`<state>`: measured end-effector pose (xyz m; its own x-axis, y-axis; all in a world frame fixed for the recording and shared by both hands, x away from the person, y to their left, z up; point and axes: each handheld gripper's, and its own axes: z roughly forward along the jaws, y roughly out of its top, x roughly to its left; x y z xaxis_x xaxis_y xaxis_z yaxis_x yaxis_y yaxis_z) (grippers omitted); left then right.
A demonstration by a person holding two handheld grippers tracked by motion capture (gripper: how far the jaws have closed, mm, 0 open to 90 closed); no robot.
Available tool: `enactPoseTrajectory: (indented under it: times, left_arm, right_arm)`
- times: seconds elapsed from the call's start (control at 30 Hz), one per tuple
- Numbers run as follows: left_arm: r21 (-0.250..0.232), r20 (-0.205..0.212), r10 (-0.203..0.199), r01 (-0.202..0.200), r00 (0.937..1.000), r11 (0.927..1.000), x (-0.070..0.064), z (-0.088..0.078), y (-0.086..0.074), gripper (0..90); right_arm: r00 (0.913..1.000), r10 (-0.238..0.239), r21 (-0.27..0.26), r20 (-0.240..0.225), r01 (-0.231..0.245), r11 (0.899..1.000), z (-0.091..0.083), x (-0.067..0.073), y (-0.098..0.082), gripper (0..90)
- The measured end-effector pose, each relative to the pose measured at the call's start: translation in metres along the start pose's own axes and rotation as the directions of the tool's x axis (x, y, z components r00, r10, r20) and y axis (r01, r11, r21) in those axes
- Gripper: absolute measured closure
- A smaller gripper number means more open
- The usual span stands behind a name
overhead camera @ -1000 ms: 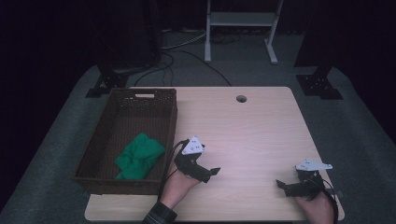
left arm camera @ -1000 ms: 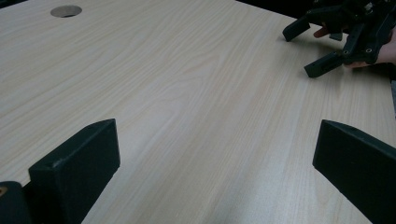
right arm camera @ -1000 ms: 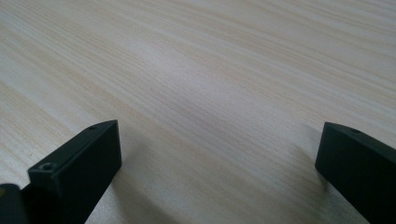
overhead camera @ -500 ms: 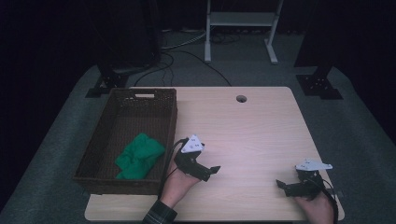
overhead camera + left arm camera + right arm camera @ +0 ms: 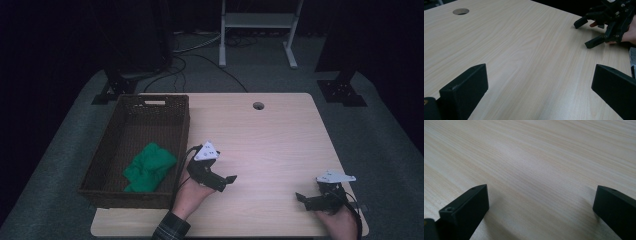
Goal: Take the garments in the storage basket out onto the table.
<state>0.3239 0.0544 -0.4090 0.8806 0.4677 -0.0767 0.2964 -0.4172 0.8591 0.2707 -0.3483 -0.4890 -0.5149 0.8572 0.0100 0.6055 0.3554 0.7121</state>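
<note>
— Hand-held gripper on the left point(image 5: 227, 181): how do its jaws stand?
— Spread wide, with bare desk point(image 5: 280, 145) between them and nothing held. It sits near the front edge, just right of the basket point(image 5: 120, 192).

— And the right hand-held gripper point(image 5: 302, 199)?
— Jaws spread too, empty, low over the wood near the front right corner. In the left gripper view it shows at the top right point(image 5: 590, 32), partly cut off by the frame.

— What is hard to make out?
— The hands are cut off at the bottom of the high view; a plaid sleeve point(image 5: 170, 232) barely shows. The surroundings are dark, apart from some cables and a white frame on the floor.

— Where is the cloth point(image 5: 149, 166)?
— A crumpled green cloth lies in the basket, towards its near end. It is to the left of the left hand-held gripper, with the basket wall between them, not touching. It is well apart from the right one.

— Anything else on the desk?
— A round hole point(image 5: 258, 105) near the far edge.
</note>
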Motion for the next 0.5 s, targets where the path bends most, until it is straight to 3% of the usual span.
enactPoseTrajectory:
  times: [0.5]
  left_arm:
    - [-0.019,0.014,-0.008,0.009,0.9999,0.9998,0.0041,-0.0044,0.0075,0.0]
  right_arm:
    - [1.0,0.007,0.0,0.005,-0.007,1.0,0.0004,-0.0001,0.0004,0.0]
